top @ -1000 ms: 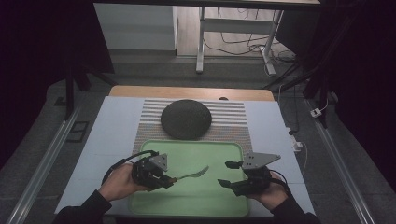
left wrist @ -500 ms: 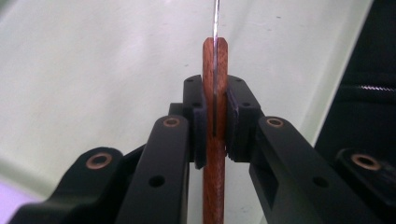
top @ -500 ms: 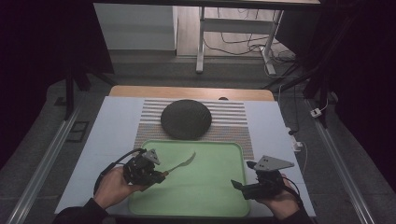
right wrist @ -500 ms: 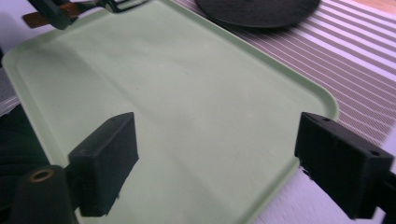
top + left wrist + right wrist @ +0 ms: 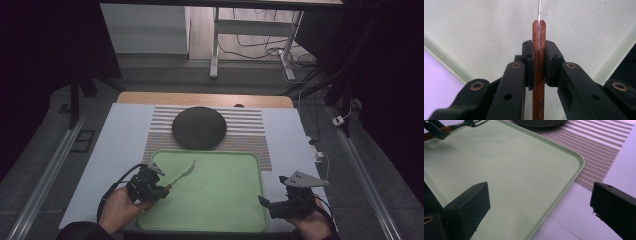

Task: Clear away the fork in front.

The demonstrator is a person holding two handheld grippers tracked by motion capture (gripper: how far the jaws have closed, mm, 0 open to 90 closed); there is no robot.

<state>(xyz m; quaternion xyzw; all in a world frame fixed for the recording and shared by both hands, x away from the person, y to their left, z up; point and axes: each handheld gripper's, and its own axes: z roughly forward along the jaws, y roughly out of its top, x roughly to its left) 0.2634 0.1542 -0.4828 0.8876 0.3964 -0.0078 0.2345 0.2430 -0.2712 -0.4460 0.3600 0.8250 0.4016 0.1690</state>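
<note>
A fork (image 5: 182, 174) with a wooden handle (image 5: 539, 50) juts over the left part of the green tray (image 5: 220, 190), tines pointing toward the far side. My left gripper (image 5: 162, 187) is shut on that handle at the tray's left front edge, its pads (image 5: 551, 60) pressing both sides. My right gripper (image 5: 262, 202) sits low at the tray's right front corner. Its jaws have just been opening and now stand wide apart (image 5: 541, 202), with nothing held between them. In the right gripper view the fork (image 5: 474, 123) and left gripper (image 5: 436, 130) show at the far corner.
A black round plate (image 5: 199, 127) lies on a striped mat (image 5: 247, 130) just beyond the tray. The tray's raised rim (image 5: 576, 170) runs beneath my right jaws. Pale table cover (image 5: 120, 140) surrounds the mat, and cables trail off the right edge.
My right gripper has pulled away to the right and nearer, from over the tray to its right front corner, with jaws spreading. The left gripper has carried the fork a little leftward.
</note>
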